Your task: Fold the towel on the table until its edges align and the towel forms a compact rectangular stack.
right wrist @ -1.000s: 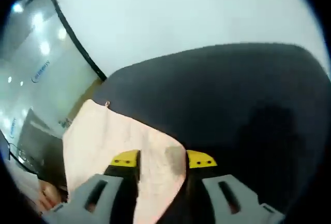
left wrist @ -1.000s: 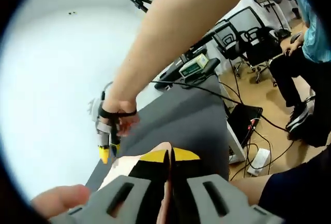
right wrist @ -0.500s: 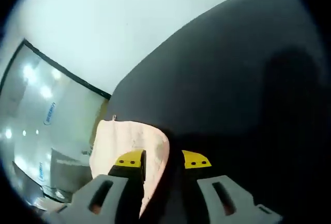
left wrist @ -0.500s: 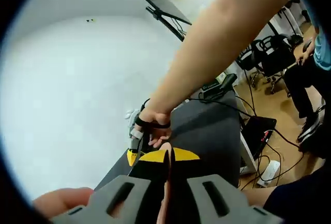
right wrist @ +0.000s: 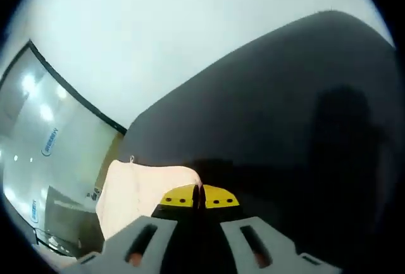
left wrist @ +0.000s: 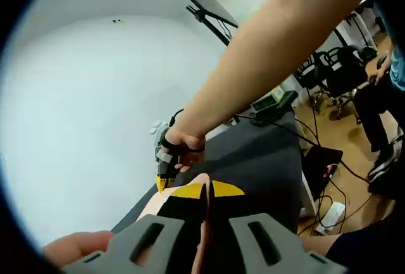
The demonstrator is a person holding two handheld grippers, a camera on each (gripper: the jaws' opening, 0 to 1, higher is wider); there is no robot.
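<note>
While one pink towel [right wrist: 149,188] is being draped on the dark table [right wrist: 285,122], its edge is being pinched in both closed grippers, left gripper [left wrist: 206,190] and right gripper [right wrist: 198,196].

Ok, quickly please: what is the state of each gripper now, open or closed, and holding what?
Left gripper: jaws closed on the towel.
Right gripper: jaws closed together on an edge of the towel.

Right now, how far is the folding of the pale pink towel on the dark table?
Done: nothing visibly finished. In hand: both grippers, left and right, are shut on the pale pink cloth towel over the dark grey table. Left: laying it down, aligning edges into a compact rectangle.
</note>
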